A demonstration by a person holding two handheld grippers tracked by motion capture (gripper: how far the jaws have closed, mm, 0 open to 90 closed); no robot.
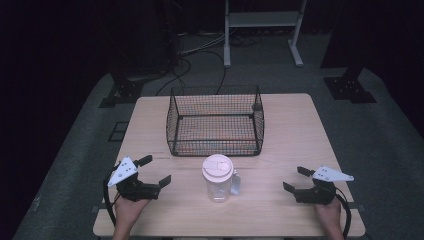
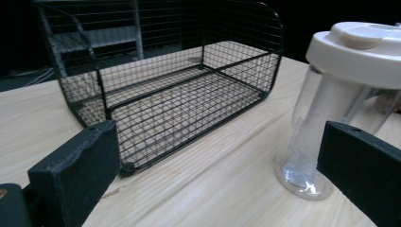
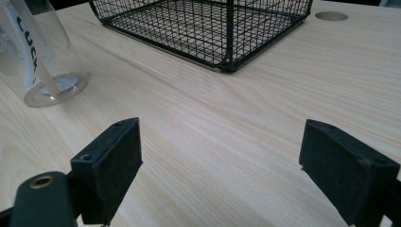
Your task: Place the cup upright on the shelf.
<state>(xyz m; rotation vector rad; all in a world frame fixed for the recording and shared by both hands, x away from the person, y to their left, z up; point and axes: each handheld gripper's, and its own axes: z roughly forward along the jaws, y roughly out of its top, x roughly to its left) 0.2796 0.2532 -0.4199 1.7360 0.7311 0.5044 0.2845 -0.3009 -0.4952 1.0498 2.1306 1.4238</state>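
The clear bottle [image 1: 218, 179] with its white lid [image 1: 217, 167] stands upright near the table's [image 1: 290, 145] front edge, between your two hands and just in front of the wire basket [image 1: 215, 120]. Your left gripper [image 1: 154, 171] rests left of it, jaws spread wide and holding nothing. Your right gripper [image 1: 295, 178] sits well apart on the other side, jaws equally wide and empty.

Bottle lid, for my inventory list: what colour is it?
White, on the clear bottle's lid; the high view shows it best.
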